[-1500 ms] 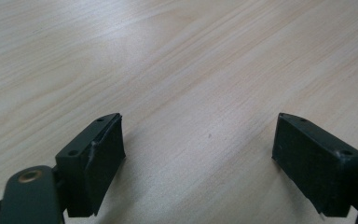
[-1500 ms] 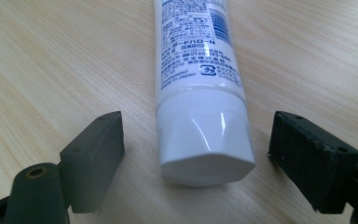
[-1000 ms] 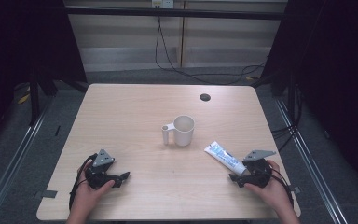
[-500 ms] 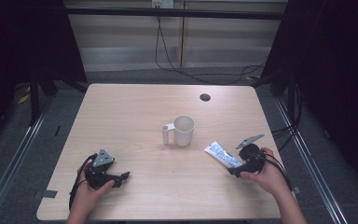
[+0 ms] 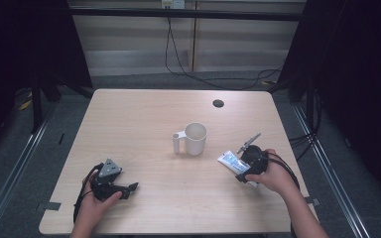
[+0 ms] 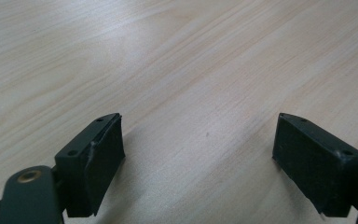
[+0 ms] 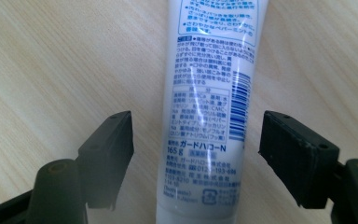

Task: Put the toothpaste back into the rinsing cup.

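A white toothpaste tube [image 5: 228, 160] with blue print lies flat on the wooden table [image 5: 144, 119], right of centre. My right gripper [image 5: 239, 169] hangs over it, pointing along its length. In the right gripper view the tube [image 7: 205, 93] runs between the jaws of that gripper [image 7: 198, 123], with a gap of bare wood on each side. The jaws have just been closing and stand open, not touching the tube. A white mug [image 5: 194, 138] stands upright mid-table, handle to the left. My left gripper [image 5: 131, 188] rests near the front left, open [image 6: 200, 126] over bare wood.
A small dark round hole [image 5: 218, 103] sits in the table near its far edge. Dark floor, metal rails and loose cables surround the table. The person's forearms come in from the front edge.
The right hand has carried its gripper forward and to the left, from behind the tube's near end to over the tube. The left gripper, mug and tube have stayed put.
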The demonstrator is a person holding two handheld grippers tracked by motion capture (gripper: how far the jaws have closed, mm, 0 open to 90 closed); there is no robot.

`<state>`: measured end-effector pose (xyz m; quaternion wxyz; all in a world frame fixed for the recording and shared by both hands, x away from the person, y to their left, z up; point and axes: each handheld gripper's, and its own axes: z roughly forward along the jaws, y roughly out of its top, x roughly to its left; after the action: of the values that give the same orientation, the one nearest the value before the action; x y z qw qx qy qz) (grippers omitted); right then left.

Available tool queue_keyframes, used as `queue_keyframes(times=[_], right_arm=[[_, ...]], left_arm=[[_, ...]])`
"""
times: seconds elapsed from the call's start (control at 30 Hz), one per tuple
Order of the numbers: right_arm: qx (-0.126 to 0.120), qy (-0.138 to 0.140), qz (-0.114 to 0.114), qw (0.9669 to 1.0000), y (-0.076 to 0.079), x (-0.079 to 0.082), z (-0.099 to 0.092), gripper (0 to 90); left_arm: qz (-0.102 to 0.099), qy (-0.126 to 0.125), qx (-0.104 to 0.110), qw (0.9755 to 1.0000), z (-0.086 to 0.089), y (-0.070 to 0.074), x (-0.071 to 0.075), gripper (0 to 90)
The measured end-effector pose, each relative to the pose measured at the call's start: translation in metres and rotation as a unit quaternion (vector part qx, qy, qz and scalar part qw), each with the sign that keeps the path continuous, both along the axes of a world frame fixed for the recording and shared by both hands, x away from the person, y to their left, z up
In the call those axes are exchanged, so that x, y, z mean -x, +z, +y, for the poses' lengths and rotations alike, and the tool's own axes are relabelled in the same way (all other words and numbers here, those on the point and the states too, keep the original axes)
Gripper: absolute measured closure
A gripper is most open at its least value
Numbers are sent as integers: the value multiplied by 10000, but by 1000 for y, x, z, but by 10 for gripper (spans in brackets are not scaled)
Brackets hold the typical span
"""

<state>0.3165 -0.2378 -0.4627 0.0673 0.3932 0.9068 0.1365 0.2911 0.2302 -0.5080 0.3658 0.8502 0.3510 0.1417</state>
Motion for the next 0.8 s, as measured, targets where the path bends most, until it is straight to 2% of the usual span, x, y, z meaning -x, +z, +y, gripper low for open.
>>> queue_keyframes(times=[0.2,0.3,0.37,0.8], right_arm=[[127,70,81,9999,2,-10,7,271],[122,15,169,9998,4,-15,10,270],[174,72,250,9995,4,-19,11,273],[274,-18,479,9985,-5,-36,20,285]], left_arm=[[0,-4,-1,10000,0,0,0,162],[1,-2,0,10000,0,0,0,161],[-2,-9,13,10000,0,0,0,161],[-8,-20,6,10000,0,0,0,159]])
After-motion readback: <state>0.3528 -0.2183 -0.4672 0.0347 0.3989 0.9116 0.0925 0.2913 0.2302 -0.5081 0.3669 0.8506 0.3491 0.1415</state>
